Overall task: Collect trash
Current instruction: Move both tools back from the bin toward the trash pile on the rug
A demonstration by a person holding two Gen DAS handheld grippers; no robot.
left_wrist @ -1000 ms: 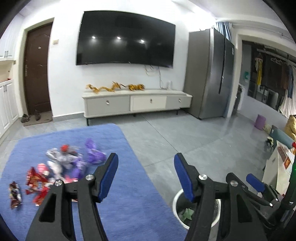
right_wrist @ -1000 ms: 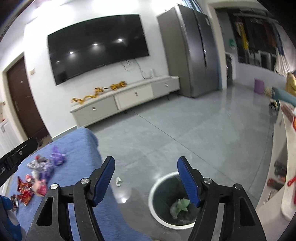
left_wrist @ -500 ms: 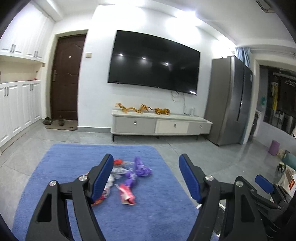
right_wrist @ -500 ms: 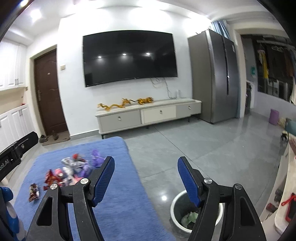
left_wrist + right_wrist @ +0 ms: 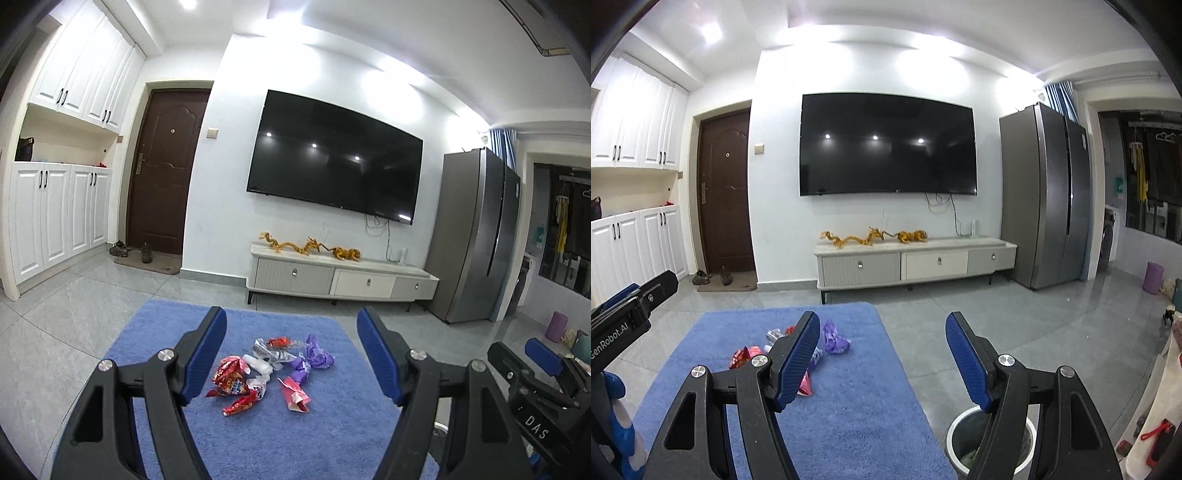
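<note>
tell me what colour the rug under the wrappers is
Blue rug, clearest in the left wrist view.

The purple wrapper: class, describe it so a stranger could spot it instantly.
Find the blue rug in front of the TV cabinet. A litter pile lies on it. The purple wrapper sits at the pile's right edge, the only crumpled violet piece among red and silver ones.

Right gripper body (image 5: pixel 535 430), seen at the near right of the left wrist view: white letters "DAS", the rest of the word cut off by the frame edge.
Left gripper body (image 5: pixel 613 341), seen at the near left of the right wrist view: white lettering "enRobot.AI", its first letter cut off at the edge.
Snack wrappers (image 5: pixel 236 382) on the blue rug: colourful print, too small to read.
</note>
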